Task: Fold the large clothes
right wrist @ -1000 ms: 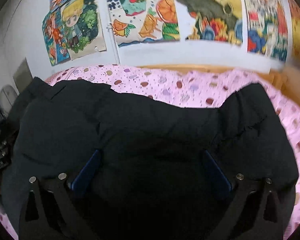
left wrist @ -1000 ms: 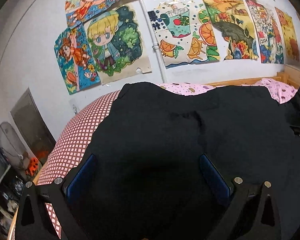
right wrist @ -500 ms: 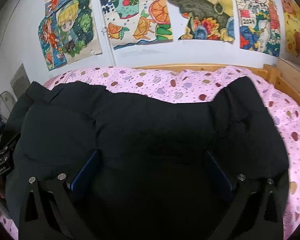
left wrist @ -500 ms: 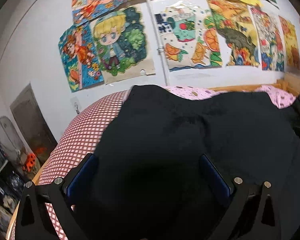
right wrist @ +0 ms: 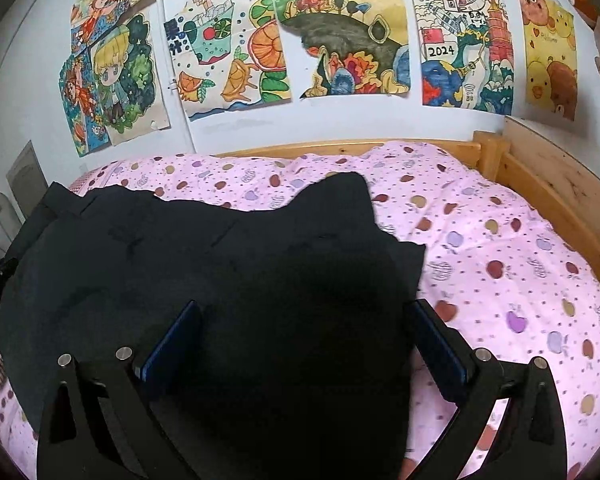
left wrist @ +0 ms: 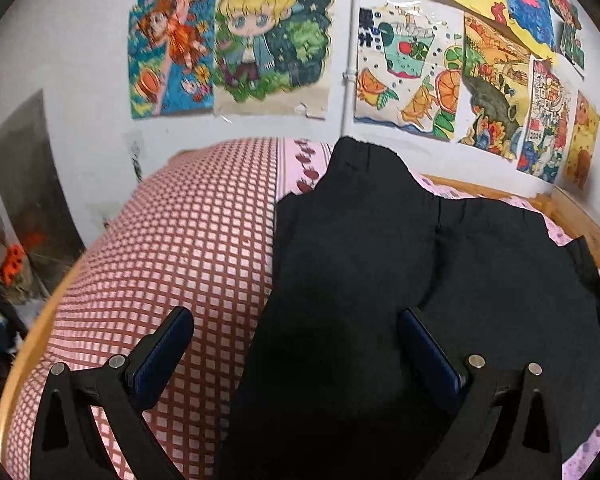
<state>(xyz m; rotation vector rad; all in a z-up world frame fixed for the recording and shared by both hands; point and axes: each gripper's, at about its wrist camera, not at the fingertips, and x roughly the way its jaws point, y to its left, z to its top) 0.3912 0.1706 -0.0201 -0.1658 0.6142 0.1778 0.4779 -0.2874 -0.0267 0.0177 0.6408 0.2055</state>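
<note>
A large black garment (left wrist: 400, 272) lies spread on the bed; it also shows in the right wrist view (right wrist: 204, 264). My left gripper (left wrist: 296, 320) is open above the garment's left edge, its left finger over the checked pillow and its right finger over the black cloth. My right gripper (right wrist: 302, 312) is open above the garment's right part, its right finger near the cloth's right edge. Neither gripper holds anything. Whether the fingers touch the cloth cannot be told.
A red-and-white checked pillow (left wrist: 172, 248) lies left of the garment. The pink apple-print sheet (right wrist: 500, 240) covers the bed. A wooden bed frame (right wrist: 548, 184) runs along the right and back. Posters (right wrist: 340, 32) hang on the wall behind.
Both grippers stayed open. The left view has swung left, so the checked pillow now fills its left side. The right view has swung right, so more pink sheet shows.
</note>
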